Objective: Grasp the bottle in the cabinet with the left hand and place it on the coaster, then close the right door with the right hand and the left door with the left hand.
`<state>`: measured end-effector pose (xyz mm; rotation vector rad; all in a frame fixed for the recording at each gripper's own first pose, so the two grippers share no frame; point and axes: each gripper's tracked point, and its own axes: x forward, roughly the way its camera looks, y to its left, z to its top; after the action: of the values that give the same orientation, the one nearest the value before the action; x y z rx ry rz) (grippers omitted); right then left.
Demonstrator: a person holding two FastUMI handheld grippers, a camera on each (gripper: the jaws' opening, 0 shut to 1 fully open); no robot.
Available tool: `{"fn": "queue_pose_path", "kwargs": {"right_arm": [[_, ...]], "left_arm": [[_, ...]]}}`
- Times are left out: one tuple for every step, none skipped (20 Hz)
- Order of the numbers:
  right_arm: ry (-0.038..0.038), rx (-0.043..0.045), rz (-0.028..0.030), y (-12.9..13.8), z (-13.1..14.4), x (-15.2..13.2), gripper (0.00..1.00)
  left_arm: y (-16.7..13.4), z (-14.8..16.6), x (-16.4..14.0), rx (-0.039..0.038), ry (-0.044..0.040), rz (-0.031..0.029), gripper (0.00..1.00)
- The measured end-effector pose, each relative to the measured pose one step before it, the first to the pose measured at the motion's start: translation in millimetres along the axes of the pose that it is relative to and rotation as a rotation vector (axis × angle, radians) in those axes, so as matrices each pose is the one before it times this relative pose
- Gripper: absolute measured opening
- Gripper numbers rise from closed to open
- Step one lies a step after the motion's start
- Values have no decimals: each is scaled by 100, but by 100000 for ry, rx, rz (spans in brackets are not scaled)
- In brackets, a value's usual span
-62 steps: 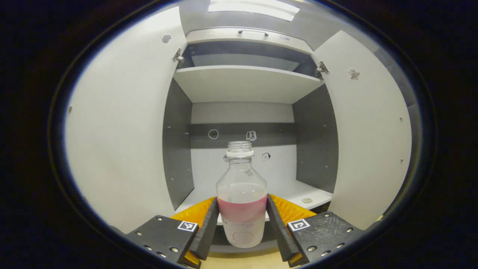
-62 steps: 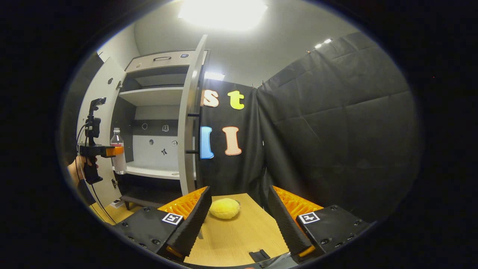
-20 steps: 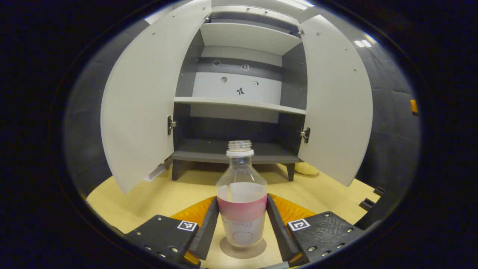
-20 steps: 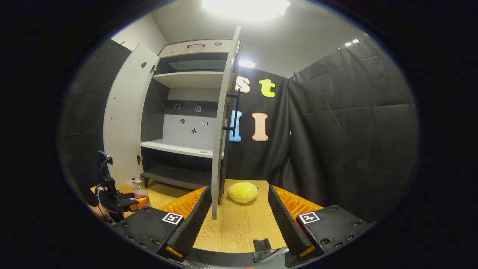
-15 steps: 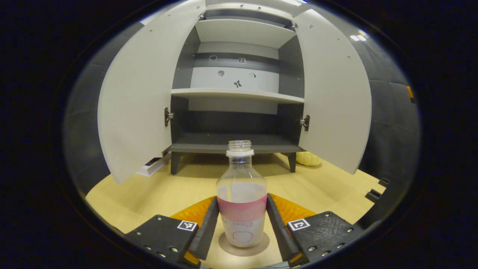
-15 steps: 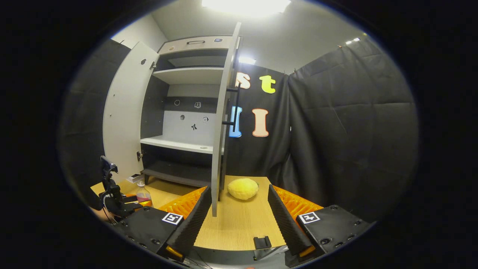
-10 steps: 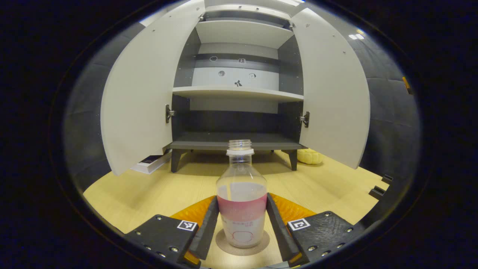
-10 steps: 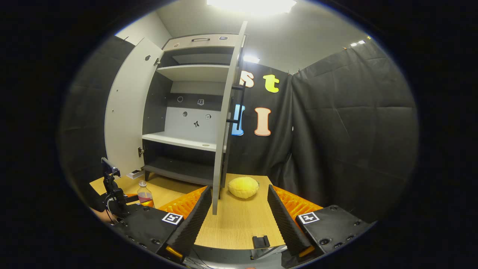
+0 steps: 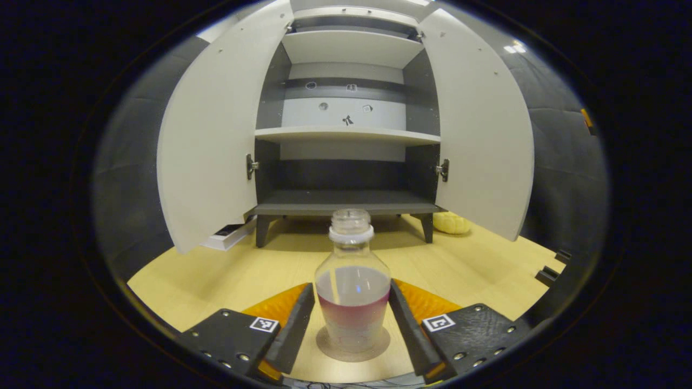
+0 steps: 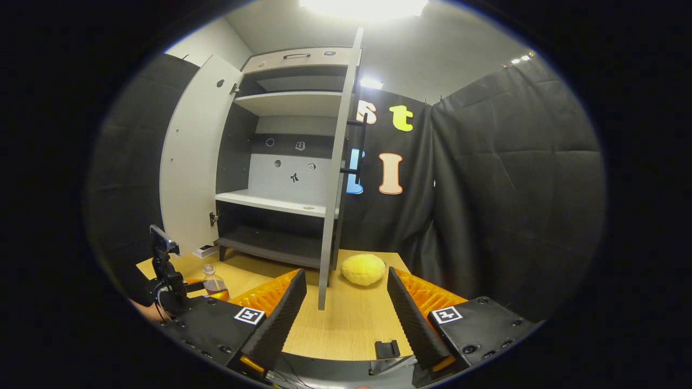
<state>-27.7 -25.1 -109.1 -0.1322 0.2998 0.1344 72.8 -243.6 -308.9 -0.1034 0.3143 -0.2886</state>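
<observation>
A clear bottle [image 9: 352, 292] with pink liquid and no cap stands upright on a round coaster [image 9: 331, 349] on the wooden table. My left gripper [image 9: 351, 288] is open around it, its fingers [image 9: 294, 324] flanking the bottle with a slight gap. The cabinet [image 9: 346, 135] stands behind with its left door [image 9: 211, 140] and right door [image 9: 481, 129] both swung open. In the right gripper view, the bottle [image 10: 215, 283] and left gripper [image 10: 178, 286] sit low left. My right gripper [image 10: 346, 274] is open and empty, just before the right door's edge [image 10: 335, 189].
A yellow soft ball [image 10: 363, 269] lies on the table by the right door, also in the left gripper view as the ball [image 9: 453, 222]. A flat white box [image 9: 227, 235] lies under the left door. A small black clip [image 10: 387, 348] sits at the table's near edge.
The left gripper carried the bottle down from the cabinet shelf onto the coaster, and its fingers have now spread off the bottle. The right gripper drifted slightly toward the right door.
</observation>
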Motion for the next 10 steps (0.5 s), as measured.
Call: {"fn": "queue_pose_path", "kwargs": {"right_arm": [[-617,696,310,-67,99,55,96],[-959,1070,196,-61,286,125,96],[-972,1226,241,-87,194,-1,96],[-1065,1113,357,-59,266,87,96],[-1115,724,144,-158,221,114,96],[-904,487,-46,-243,321,168,93],[-624,484,33,-257,230,361,96],[-715,544,-27,-270,382,342,93],[-1015,469,-188,-302,454,273,96],[-1310,243,-354,-351,552,417,96]], "left_arm": [[-91,892,-173,-340,-1209,-40,95],[-157,732,-412,-332,-1064,0,92],[-177,840,-340,302,-932,-89,92],[-75,811,-563,838,-1061,535,92],[8,1029,-338,1026,-1223,553,98],[-43,1000,-526,626,-1458,594,92],[5,1306,-614,70,-1662,298,92],[38,1326,-782,-245,-1626,393,92],[152,1213,-859,-56,-1183,908,92],[307,964,-958,56,-959,917,92]]}}
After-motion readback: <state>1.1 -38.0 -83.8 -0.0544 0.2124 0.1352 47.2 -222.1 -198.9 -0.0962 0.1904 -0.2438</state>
